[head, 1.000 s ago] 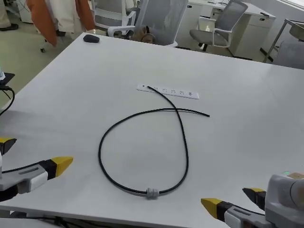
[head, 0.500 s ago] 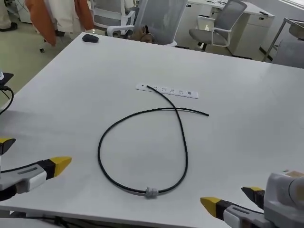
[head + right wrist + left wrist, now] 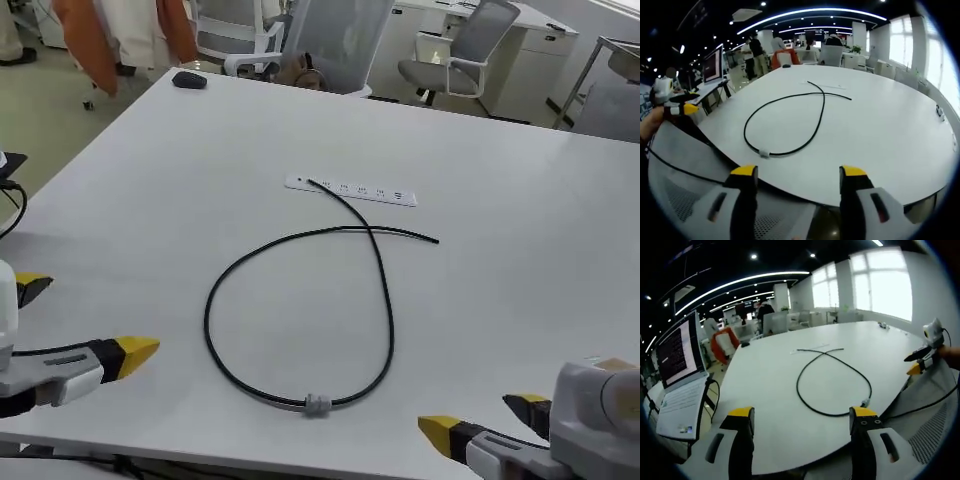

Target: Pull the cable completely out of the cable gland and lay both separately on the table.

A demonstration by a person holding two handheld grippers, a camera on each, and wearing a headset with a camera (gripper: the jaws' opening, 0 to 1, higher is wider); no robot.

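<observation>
Compared with half a second ago, the left gripper point(image 3: 85, 320) sits slightly higher and further in over the near-left edge of the table point(image 3: 500, 180) in the head view. The right gripper point(image 3: 482, 418) has dropped a little toward the bottom of that view. The cable point(image 3: 207, 315) and the cable gland point(image 3: 317, 404) lie as before, with the gland still threaded on the cable.

The cable rests on the table in one large loop. Its two ends cross at the far side, and one end lies over a white power strip point(image 3: 350, 191). The grey gland sits at the near point of the loop, close to the table's near edge.

Left gripper view: the jaws of the left gripper point(image 3: 801, 412) stand wide apart and hold nothing. The cable point(image 3: 798, 385) lies ahead of them, apart from both tips, with the gland point(image 3: 865, 402) just above the right-hand tip in the picture. The right gripper point(image 3: 917, 365) shows at the right.

Right gripper view: the jaws of the right gripper point(image 3: 799, 171) are likewise wide and empty. The gland point(image 3: 763, 154) lies ahead, nearer the left-hand tip, and is not touched. The left gripper point(image 3: 682, 107) shows at the left.
</observation>
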